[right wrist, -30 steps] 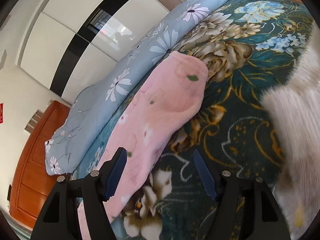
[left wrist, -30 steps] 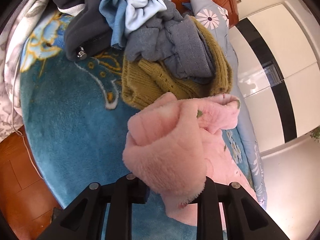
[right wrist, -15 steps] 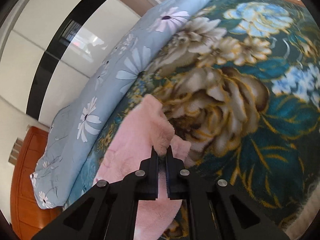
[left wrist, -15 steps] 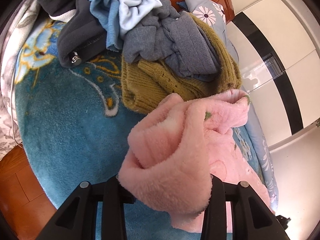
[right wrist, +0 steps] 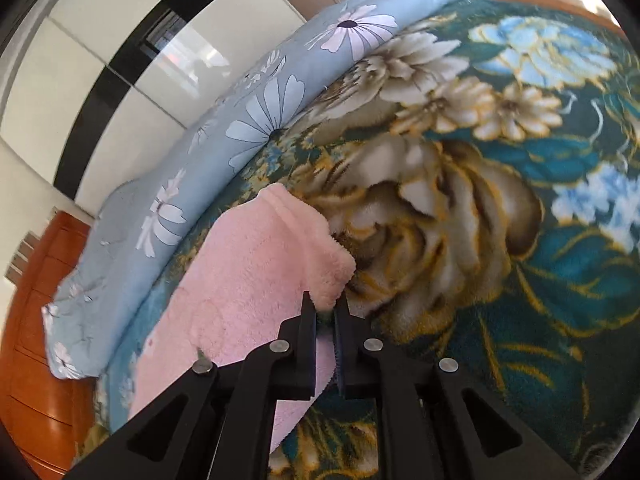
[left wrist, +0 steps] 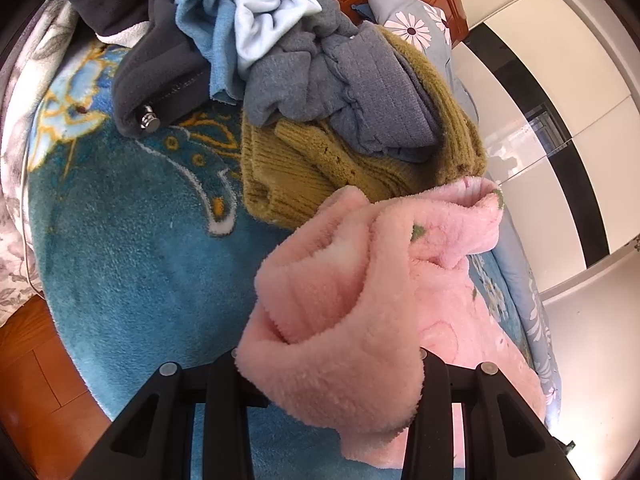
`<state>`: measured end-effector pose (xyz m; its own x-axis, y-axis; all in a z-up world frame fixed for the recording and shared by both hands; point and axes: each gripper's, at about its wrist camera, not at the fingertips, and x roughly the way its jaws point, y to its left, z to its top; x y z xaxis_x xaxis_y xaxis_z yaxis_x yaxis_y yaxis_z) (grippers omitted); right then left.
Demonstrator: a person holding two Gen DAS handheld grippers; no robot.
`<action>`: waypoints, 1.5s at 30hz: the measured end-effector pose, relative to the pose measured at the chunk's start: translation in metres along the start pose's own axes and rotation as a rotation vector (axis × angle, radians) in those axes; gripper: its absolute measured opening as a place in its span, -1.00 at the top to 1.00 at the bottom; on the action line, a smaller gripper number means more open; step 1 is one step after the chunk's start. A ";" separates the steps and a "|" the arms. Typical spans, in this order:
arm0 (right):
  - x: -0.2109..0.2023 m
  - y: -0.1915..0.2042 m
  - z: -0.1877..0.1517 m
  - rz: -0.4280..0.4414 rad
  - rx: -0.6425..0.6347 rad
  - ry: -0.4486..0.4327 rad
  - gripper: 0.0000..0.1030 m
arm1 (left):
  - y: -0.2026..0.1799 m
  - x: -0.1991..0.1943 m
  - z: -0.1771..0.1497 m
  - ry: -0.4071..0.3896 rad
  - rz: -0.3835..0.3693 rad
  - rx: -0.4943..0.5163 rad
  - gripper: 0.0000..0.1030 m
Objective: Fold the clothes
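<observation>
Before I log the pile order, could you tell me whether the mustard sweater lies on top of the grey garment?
No, the grey garment lies on top of the mustard sweater.

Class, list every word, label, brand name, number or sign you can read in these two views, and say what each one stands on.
None: no readable text in either view. The pink fleece, the clothes pile, the blanket and the quilt carry only patterns, mostly flowers.

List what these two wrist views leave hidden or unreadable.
- Left wrist view: the left gripper fingertips are buried under the fluffy pink fleece garment.
- Left wrist view: the pile's dark grey zip jacket runs off the top edge.
- Right wrist view: the teal floral plush blanket is blurred.
</observation>
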<state>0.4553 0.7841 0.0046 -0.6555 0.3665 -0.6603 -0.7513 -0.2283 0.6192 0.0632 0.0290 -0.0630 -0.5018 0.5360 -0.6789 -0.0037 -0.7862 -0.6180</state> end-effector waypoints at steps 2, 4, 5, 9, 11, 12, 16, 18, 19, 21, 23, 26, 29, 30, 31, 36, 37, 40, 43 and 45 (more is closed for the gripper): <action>-0.006 -0.007 0.001 0.008 0.060 0.004 0.38 | -0.002 0.001 -0.002 -0.006 0.003 0.002 0.21; -0.010 -0.005 -0.001 0.031 0.069 0.009 0.38 | -0.005 0.003 -0.005 -0.016 0.009 0.006 0.19; -0.008 -0.005 -0.003 0.064 0.081 0.019 0.34 | -0.007 0.003 -0.006 -0.021 0.014 0.007 0.19; 0.012 -0.007 -0.013 0.142 0.167 0.059 0.20 | -0.012 0.006 -0.009 -0.022 0.022 0.009 0.18; 0.016 0.002 -0.013 0.106 0.146 0.011 0.20 | -0.013 0.007 -0.010 -0.018 0.018 0.004 0.18; 0.018 0.008 -0.013 0.090 0.136 -0.003 0.23 | -0.014 0.007 -0.011 -0.018 0.016 0.002 0.18; 0.020 0.033 -0.011 0.061 0.100 -0.042 0.74 | -0.017 0.009 -0.012 -0.019 0.016 -0.007 0.18; 0.009 0.043 -0.004 0.073 0.096 -0.074 0.78 | -0.017 0.011 -0.005 -0.009 0.024 -0.018 0.18; 0.002 0.046 0.000 0.081 0.098 -0.091 0.79 | -0.023 0.011 -0.004 -0.006 0.039 -0.002 0.18; -0.021 0.049 0.013 0.098 0.093 -0.129 0.81 | -0.040 0.012 -0.002 -0.006 0.050 0.047 0.21; -0.049 0.057 0.024 0.093 0.042 -0.169 0.81 | -0.066 0.010 0.000 -0.020 0.007 0.105 0.34; -0.098 0.065 0.036 0.065 -0.060 -0.234 0.81 | -0.107 0.011 0.003 -0.023 -0.109 0.171 0.39; -0.145 0.053 0.039 0.001 -0.136 -0.270 0.81 | -0.128 0.023 0.014 0.001 -0.190 0.215 0.40; -0.157 0.044 0.037 -0.027 -0.144 -0.273 0.81 | -0.128 0.031 0.022 0.011 -0.201 0.228 0.40; -0.167 0.031 0.034 -0.058 -0.138 -0.269 0.81 | -0.125 0.038 0.030 0.026 -0.207 0.233 0.40; -0.198 -0.007 0.006 -0.165 -0.135 -0.240 0.80 | -0.076 0.086 0.030 0.192 -0.160 0.056 0.40; -0.203 0.000 0.000 -0.166 -0.165 -0.247 0.80 | -0.071 0.088 0.028 0.201 -0.166 0.035 0.40; -0.212 0.053 -0.018 -0.155 -0.323 -0.286 0.80 | -0.072 0.079 0.021 0.200 -0.164 0.031 0.35; -0.210 0.124 -0.053 -0.155 -0.541 -0.307 0.80 | -0.090 0.090 0.024 0.197 -0.142 0.057 0.35; -0.195 0.163 -0.087 -0.145 -0.664 -0.283 0.79 | -0.102 0.098 0.022 0.198 -0.133 0.058 0.35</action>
<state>0.4540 0.5962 0.1977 -0.5688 0.6325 -0.5257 -0.7755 -0.6254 0.0865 -0.0048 0.1551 -0.0578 -0.3142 0.6815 -0.6609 -0.1110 -0.7178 -0.6874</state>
